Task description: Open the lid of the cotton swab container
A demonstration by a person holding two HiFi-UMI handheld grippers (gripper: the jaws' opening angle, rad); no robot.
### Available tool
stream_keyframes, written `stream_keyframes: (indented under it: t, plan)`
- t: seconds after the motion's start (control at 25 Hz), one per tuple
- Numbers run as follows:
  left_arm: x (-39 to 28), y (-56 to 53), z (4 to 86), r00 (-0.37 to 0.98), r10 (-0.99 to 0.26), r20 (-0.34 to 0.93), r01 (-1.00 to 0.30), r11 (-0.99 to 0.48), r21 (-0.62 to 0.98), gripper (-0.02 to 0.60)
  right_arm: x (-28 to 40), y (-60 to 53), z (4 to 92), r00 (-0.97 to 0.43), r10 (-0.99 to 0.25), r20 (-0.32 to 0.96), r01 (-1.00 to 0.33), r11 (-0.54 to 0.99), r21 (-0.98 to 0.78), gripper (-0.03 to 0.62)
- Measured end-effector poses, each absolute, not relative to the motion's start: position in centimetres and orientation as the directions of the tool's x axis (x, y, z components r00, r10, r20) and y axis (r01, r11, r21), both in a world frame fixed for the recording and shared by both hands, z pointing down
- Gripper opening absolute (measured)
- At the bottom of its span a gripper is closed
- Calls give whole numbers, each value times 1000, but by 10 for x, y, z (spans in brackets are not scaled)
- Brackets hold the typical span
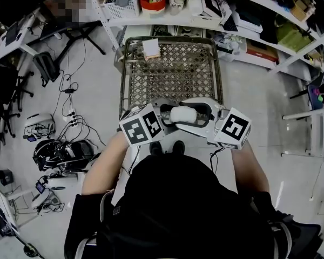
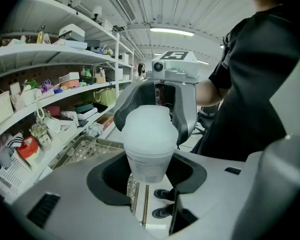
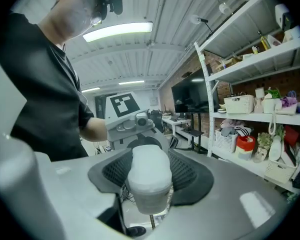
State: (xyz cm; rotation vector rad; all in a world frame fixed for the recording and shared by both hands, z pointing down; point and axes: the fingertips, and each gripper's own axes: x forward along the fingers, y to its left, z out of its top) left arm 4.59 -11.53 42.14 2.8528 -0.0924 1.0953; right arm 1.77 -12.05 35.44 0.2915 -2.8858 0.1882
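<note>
My left tool (image 2: pixel 149 178) pinched the labelled body of the cotton swab container (image 2: pixel 148 156) and held it in the air. Its frosted lid (image 3: pixel 149 164) pointed away from that tool, toward my right tool (image 3: pixel 151 180). The right tool faced the left one head-on. Its jaws stood spread and were closing, with the lid between them, and the pads did not appear to press on it. Below both tools sat a wire mesh basket (image 1: pixel 173 72), and beyond it stood stocked shelves (image 1: pixel 243 20).

Wire-mesh cart (image 1: pixel 173 74), small white box (image 1: pixel 151 48) at its far edge, cables (image 1: pixel 68 88) on pale floor (image 1: pixel 105 63)
</note>
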Motion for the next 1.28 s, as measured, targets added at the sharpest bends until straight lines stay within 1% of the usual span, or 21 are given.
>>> stream_keyframes:
  t: [0.12,0.4,0.48,0.68,0.96,1.12,1.2,1.28]
  plan:
    - [47,-118,419,767,-37,640,-81,-996,39,198,16,-122,352,-956,-184,227,-208,975,-84,232]
    - [44,-129,410,808,-102,580,-126,-992,1,210,18,-130,336,-958,-222,179,-241,966,-93,227]
    - [45,-132,411,815,-114,569,-131,-991,-11,238,17,-132,333,-960,-223,168,-240,967,-89,227]
    - [49,-131,409,847,-94,523,-127,-992,27,238,14,-133,329,-964,-224,144,-239,966,-95,227]
    - [48,-127,414,844,-55,533,-118,-989,86,222,9,-128,333,-961,-218,172,-233,970,-73,227]
    - [47,-127,417,830,-56,555,-129,-987,94,222,8,-127,338,-960,-208,186,-219,975,-40,227]
    - [44,-127,418,817,-53,573,-135,-986,100,221,4,-127,337,-956,-221,194,-231,973,-31,227]
    - [41,-127,421,816,-43,577,-146,-980,133,221,3,-130,331,-948,-259,185,-268,963,-23,225]
